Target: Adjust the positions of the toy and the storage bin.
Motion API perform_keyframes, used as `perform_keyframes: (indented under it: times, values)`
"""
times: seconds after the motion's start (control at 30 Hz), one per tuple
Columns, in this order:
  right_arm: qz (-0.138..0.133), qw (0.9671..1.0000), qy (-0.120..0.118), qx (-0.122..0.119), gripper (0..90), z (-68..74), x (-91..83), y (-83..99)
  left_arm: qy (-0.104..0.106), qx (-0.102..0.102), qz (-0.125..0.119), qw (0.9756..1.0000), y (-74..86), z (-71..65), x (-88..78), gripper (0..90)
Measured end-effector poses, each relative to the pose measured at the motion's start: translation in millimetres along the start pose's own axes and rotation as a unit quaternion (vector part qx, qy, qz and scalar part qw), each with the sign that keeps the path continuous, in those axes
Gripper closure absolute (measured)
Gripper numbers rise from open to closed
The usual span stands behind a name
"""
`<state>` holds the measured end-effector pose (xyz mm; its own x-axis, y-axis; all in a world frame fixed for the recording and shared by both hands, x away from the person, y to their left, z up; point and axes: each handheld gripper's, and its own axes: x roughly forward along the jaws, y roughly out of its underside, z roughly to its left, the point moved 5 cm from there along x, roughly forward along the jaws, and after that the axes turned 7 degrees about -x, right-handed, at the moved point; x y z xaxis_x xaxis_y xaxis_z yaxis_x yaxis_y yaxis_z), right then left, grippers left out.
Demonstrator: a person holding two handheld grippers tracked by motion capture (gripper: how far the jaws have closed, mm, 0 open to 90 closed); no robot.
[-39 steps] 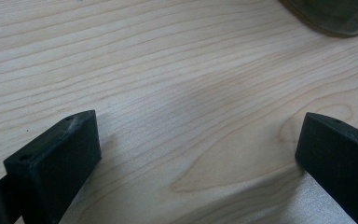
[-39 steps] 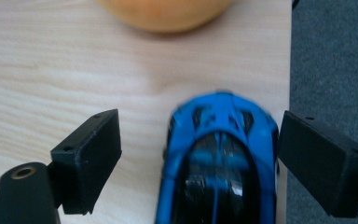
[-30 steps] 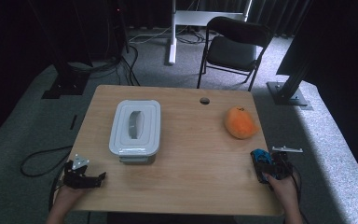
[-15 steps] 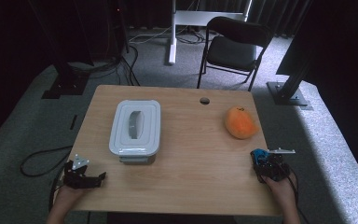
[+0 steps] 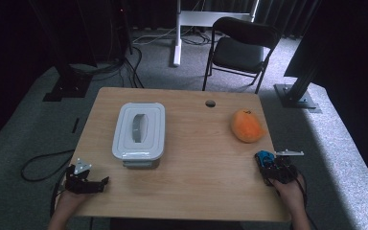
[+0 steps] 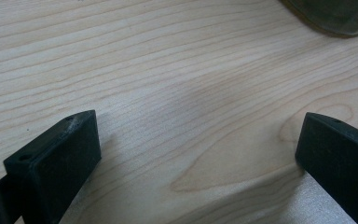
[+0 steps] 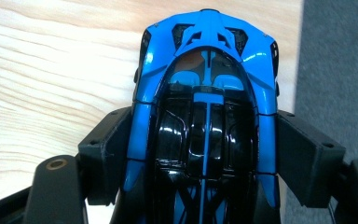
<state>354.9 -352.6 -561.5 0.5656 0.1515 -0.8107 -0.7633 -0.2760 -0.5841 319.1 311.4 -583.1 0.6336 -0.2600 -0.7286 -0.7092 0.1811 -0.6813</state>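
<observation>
Grabbing step: right hand-held gripper [image 7: 200, 154] just squeezing onto blue toy car [image 7: 205, 107], bench's 4 o'clock corner. Left hand-held gripper [image 6: 191, 154] wide apart, empty. Next: lift gently.

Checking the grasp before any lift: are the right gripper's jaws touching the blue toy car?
Touching. The right gripper view shows both jaws, just closed inward, pressed against the blue toy car's sides, no gap.
</observation>
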Motion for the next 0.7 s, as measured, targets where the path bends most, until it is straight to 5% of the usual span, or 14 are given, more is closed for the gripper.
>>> perform_keyframes:
  times: [0.5, 0.7]
  values:
    - [0.015, 0.9971, -0.041, -0.063, 25.2, 34.5, 9.1, -23.6, 0.000, 0.000, 0.000, 1.0000, 0.0, 0.0, 0.0, 0.3]
    - [0.014, 0.9970, -0.039, -0.066, 25.2, 35.6, 10.8, -26.8, 0.000, 0.000, 0.000, 1.0000, 0.0, 0.0, 0.0, 0.3]
